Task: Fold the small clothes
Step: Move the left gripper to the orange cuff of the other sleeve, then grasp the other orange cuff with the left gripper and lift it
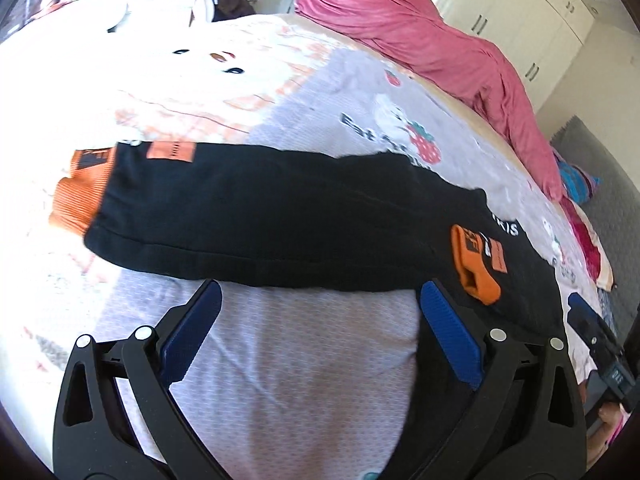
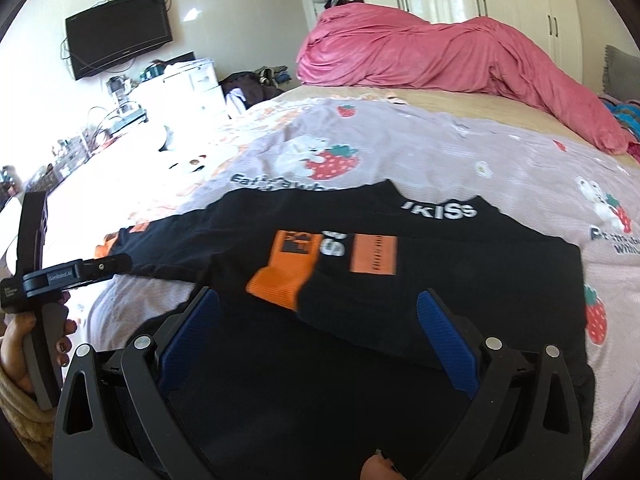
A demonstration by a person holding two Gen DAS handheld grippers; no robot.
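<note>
Bed: strawberry-print sheet [image 2: 460, 160] served as flat folding surface.
Sweatshirt: black sweatshirt [image 2: 440, 280] lay spread on it, one orange-cuffed sleeve [image 2: 280, 280] folded across the body, the other sleeve [image 1: 240, 208] stretched out, likely next.
Left gripper [image 1: 320, 300]: jaws wide, empty.
Right gripper [image 2: 318, 304]: jaws apart above the fabric, gripping nothing.

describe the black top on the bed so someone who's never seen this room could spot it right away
Find the bed's strawberry-print sheet, in front of the heaped pink duvet. The black top lies flat on it. Orange cuffs and white lettering set it apart.
</note>
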